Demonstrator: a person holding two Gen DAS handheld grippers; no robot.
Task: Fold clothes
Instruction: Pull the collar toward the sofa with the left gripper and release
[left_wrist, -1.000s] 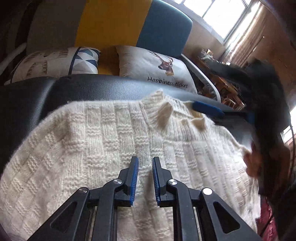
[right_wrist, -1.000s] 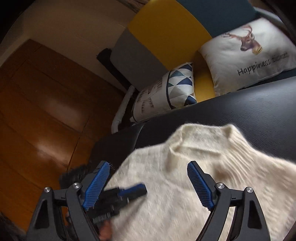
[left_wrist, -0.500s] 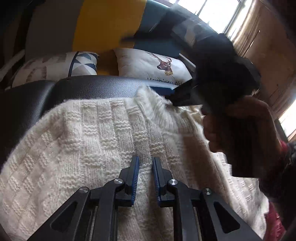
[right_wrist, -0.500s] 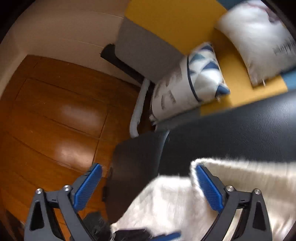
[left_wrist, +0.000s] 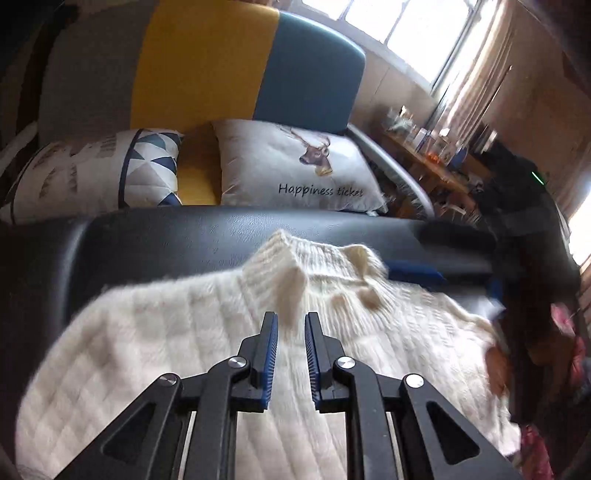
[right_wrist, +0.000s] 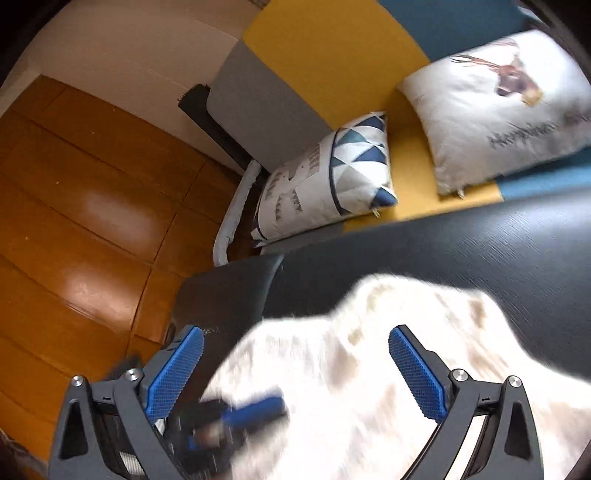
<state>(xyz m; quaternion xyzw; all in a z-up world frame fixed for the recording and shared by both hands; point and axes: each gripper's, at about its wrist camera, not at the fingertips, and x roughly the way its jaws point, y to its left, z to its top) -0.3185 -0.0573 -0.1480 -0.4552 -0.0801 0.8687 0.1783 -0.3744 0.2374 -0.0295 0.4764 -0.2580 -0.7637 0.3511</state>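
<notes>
Cream knit fills the lower part of both views: the sweater (left_wrist: 192, 347) lies spread on the black counter (left_wrist: 155, 236), its ribbed collar (left_wrist: 295, 266) standing up toward the far edge. The left gripper (left_wrist: 290, 325) hangs over the knit just short of the collar, its jaws drawn close with a narrow gap between the blue pads, nothing pinched in them. In the right wrist view the right gripper (right_wrist: 295, 354) is above the sweater (right_wrist: 369, 369) with its jaws spread wide, the cloth blurred below them and no pad pressing on it. Beyond the counter stands a sofa (left_wrist: 207, 62) in grey, yellow and blue panels. Two pillows rest on it: a triangle-patterned one (left_wrist: 96, 170) and a white one (left_wrist: 295, 166) with a deer head and the words "Happiness ticket". No other writing can be read.
</notes>
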